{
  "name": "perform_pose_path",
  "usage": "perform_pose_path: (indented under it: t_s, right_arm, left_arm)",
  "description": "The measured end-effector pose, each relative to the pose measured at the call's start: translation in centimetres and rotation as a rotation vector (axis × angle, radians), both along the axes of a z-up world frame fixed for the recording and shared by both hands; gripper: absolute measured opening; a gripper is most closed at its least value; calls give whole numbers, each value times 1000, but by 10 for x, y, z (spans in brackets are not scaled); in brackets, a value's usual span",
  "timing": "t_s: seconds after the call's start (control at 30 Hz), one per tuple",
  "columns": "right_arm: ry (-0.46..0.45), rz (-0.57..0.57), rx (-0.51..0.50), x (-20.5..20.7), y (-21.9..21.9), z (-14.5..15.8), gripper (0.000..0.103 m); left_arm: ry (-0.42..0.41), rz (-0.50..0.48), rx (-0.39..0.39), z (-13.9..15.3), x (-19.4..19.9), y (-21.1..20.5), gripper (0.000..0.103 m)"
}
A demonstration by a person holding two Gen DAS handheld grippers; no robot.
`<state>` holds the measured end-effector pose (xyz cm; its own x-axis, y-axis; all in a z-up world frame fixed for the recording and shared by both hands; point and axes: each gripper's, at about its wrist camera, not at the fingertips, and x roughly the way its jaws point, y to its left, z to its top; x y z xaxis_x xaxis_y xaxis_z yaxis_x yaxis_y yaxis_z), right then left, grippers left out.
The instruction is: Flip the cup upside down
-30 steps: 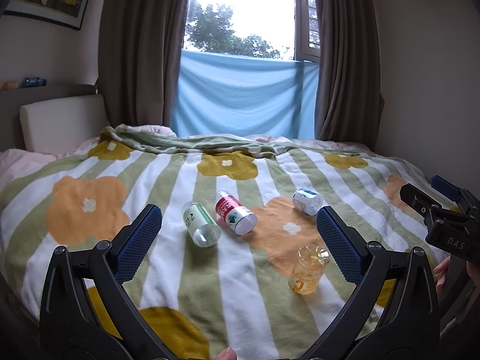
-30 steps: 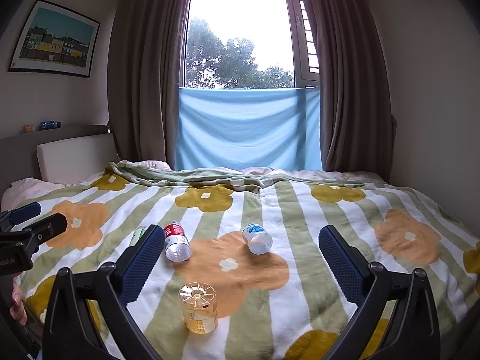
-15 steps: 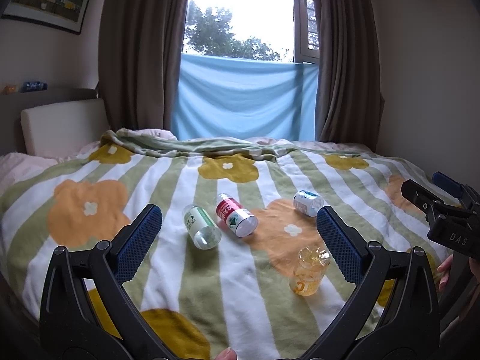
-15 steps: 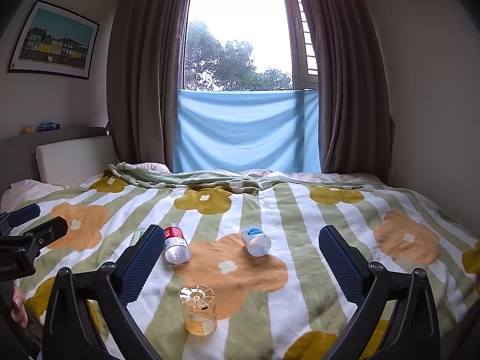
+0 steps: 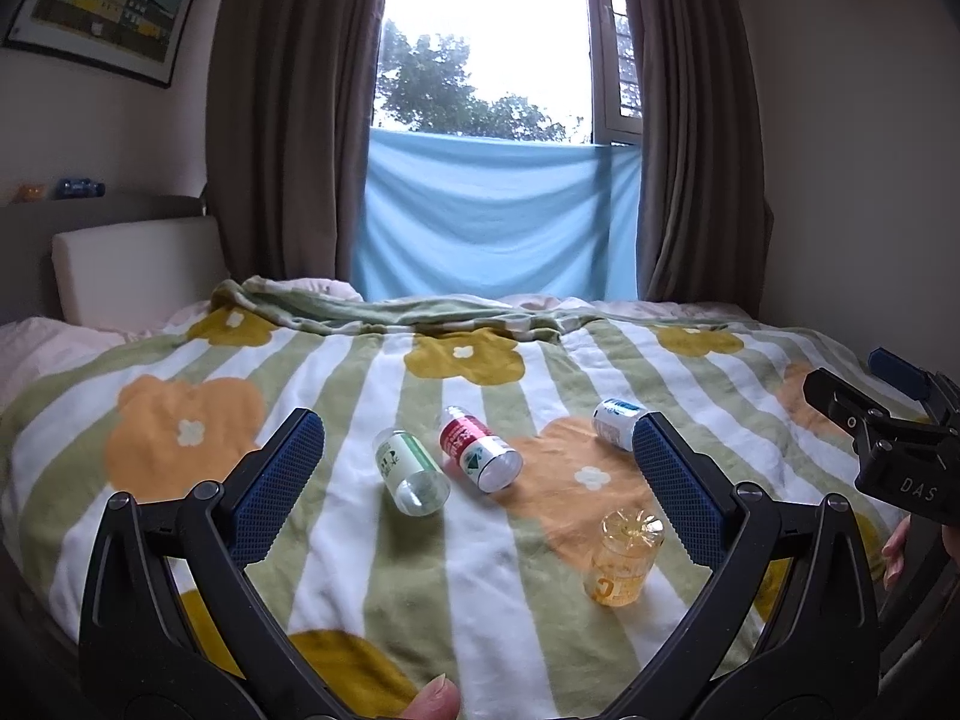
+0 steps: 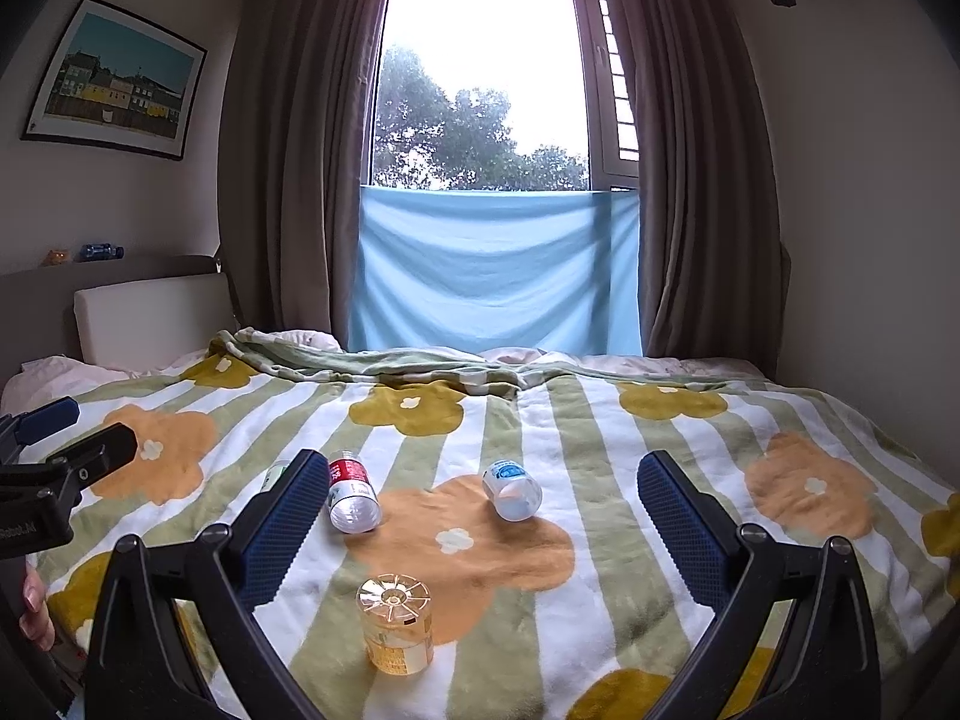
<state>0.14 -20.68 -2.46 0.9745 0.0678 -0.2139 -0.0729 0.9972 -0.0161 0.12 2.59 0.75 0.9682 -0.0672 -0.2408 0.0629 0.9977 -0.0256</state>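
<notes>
Holding both grippers wide, empty: left [image 5: 474, 486], right [image 6: 477, 510] | cup [image 6: 395, 624] base-up on blanket [image 6: 600, 600], 7 o'clock in my right view | risk: soft bedding tips it if nudged.

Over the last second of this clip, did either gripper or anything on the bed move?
Hardly anything changed. The amber cup stands base-up on the blanket where it was, untouched. The green-label bottle, red-label bottle and blue-label bottle lie in the same spots. Left gripper and right gripper stay open and empty; both views only drift slightly.
</notes>
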Motion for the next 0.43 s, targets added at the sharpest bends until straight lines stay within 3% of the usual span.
perform_pose_path:
  t_s: [0.43]
  right_arm:
    - [-51, 12, -1, -8, 0, 1, 103]
  left_arm:
    - [-71, 7, 45, -1, -7, -11, 103]
